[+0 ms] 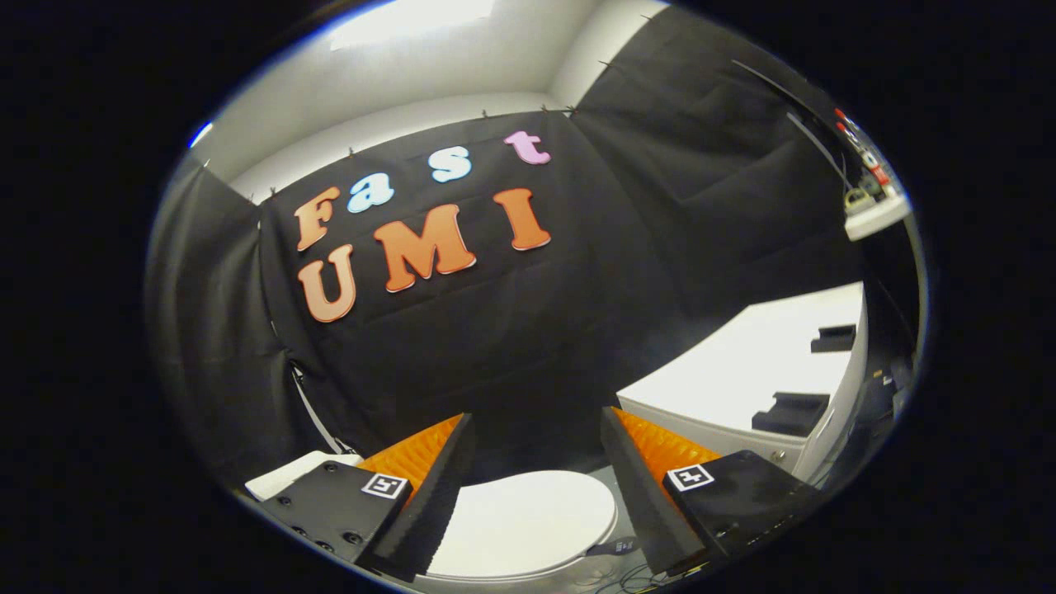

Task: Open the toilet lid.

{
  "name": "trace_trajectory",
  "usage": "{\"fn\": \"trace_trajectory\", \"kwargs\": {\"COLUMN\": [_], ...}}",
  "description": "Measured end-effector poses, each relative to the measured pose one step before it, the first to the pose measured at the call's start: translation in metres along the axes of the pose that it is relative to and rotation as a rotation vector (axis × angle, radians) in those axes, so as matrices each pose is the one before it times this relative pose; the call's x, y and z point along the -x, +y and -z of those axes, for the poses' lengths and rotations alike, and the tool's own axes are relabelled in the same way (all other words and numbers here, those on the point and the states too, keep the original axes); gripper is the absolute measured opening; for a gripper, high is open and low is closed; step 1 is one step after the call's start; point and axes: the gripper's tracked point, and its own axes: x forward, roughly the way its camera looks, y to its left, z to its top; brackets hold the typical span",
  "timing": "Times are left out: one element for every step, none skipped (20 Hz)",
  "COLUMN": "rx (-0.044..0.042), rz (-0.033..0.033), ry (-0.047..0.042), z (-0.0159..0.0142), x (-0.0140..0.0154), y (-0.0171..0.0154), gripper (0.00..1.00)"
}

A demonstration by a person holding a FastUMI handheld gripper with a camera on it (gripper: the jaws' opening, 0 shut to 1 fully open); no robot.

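The tool [536,462] hangs released, its two fingers spread wide at the bottom of the frame with nothing between them but air. Low in the frame, between and below the fingertips, lies the toilet lid [520,524], white, rounded and closed flat on the bowl. The fingers look well apart from it and above it, aimed more at the wall than down at the lid.

The step in hand seems to be the approach, with the lifting not yet begun. Several things could go wrong from here. The lid is smooth and lies flush, so a finger coming down on its top would find no edge and simply slide. The front lip has to be caught from underneath, and its near edge is hidden below the fingers. If the fingers clamp only a shallow bite of the rim, the lid may slip out partway up and drop shut. There is also a dark strap [615,546] and some thin cables [610,577] at the lower right beside the lid, which a finger could snag.

To the right of the frame stands a white surface [742,371] carrying two dark blocks [792,412]. A small shelf [874,216] with clutter sits at the upper right. Black cloth covers the walls, with pale wall and a ceiling light above
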Motion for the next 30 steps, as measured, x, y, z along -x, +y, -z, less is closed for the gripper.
{"fn": "trace_trajectory", "kwargs": {"rx": [-0.03999,-0.04093,-0.03739,-0.02405,-0.00974,0.00748,0.01322,-0.01109,-0.04452,-0.05778,-0.04655,-0.02711,-0.01872,-0.01429,-0.02004,-0.03033,-0.01885,-0.0108,-0.01104,-0.0158,-0.01752,-0.01595,-0.01186,-0.00949,-0.01081,-0.00929,-0.00809,-0.00285,-0.00345,-0.01444], "rz": [0.03358,0.02767,0.02242,0.01886,0.02004,0.02292,0.02279,0.02656,0.02058,0.01244,0.01622,0.01878,0.0158,0.00389,-0.00315,-0.00438,-0.00383,-0.00801,-0.00516,-0.0088,-0.00919,-0.00366,-0.01377,-0.00895,-0.00649,0.0021,-0.00705,0.00009,-0.00749,-0.01171], "ry": [0.02446,0.03108,0.03199,0.02809,0.03179,0.04096,0.0353,0.0392,0.0419,0.05031,0.05328,0.02301,0.03705,0.05744,0.00053,-0.00425,-0.00071,-0.00491,-0.00811,-0.00062,0.00672,0.00276,-0.00284,-0.01345,-0.00784,0.00303,0.00601,0.00624,0.0046,0.00293], "z": [0.01821,0.01904,0.01874,0.018,0.02067,0.02117,0.01904,0.01552,0.0137,0.01607,0.01216,0.00886,0.00893,0.01165,0.00405,-0.00374,0.00086,0.00083,-0.00016,0.00193,0.00306,0.00438,-0.00055,-0.00198,-0.00082,0.00027,0.00168,0.00055,0.00007,-0.00042], "x": [-0.00357,-0.00216,-0.0017,-0.00311,-0.00042,-0.00198,-0.00504,-0.00636,-0.00323,-0.00235,-0.00098,-0.00583,-0.00013,0.0034,-0.00144,-0.01161,-0.00249,-0.00728,-0.00566,-0.00579,-0.00525,-0.00443,-0.00411,-0.00271,-0.00276,-0.00222,-0.00183,-0.00218,0.00036,-0.00128], "y": [-0.0162,-0.01721,-0.01351,-0.01489,-0.01501,-0.01509,-0.01444,-0.01236,-0.00992,-0.00693,-0.00587,-0.00795,-0.00719,-0.00324,-0.0036,0.00323,0.00085,0.00078,0.00169,0.00204,0.00168,0.00028,0.00084,0.00076,-0.00157,-0.00125,-0.00207,-0.00286,-0.00217,0.00138], "gripper": [0.98,0.98,0.99,0.99,0.99,0.99,0.99,0.99,0.99,0.99,0.99,0.99,0.99,0.99,0.99,0.99,0.99,0.99,0.98,0.98,0.97,0.97,0.97,0.94,0.91,0.89,0.86,0.82,0.77,0.72]}}
